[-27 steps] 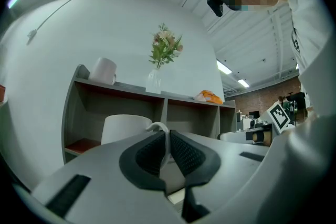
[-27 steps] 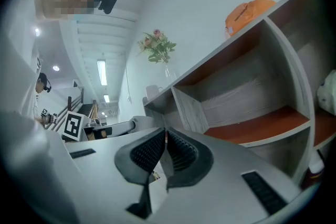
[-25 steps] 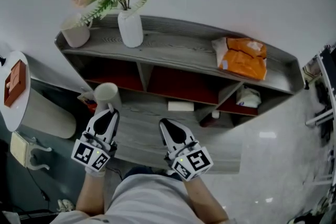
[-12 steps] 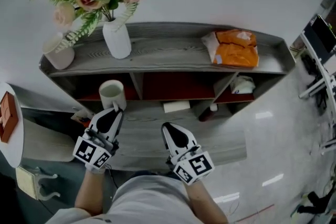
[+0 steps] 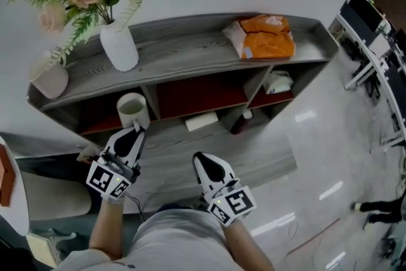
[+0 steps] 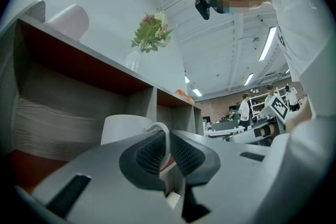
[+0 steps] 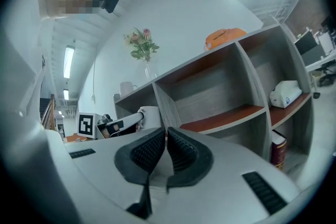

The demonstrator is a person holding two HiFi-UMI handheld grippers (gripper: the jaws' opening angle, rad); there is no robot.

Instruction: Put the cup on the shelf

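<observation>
Cup (image 5: 132, 111): white, held by its handle at the mouth of the left bay, just left of the divider (image 5: 154, 105).
Left gripper (image 5: 136, 131): 2 jaws pinching the cup's handle.
Right gripper (image 5: 202, 159): jaws pressed together on nothing, apart from the cup.
Shelf (image 5: 190, 54): top board higher than the cup; vase (image 5: 118, 47) and bag (image 5: 263, 37) on top.
Room: the left bay's back wall shows behind the cup.

An open-plan office or lab: ceiling strip lights (image 6: 270, 42), desks with monitors (image 5: 363, 9), people standing (image 6: 245, 109) in the background, a glossy floor (image 5: 317, 143).
</observation>
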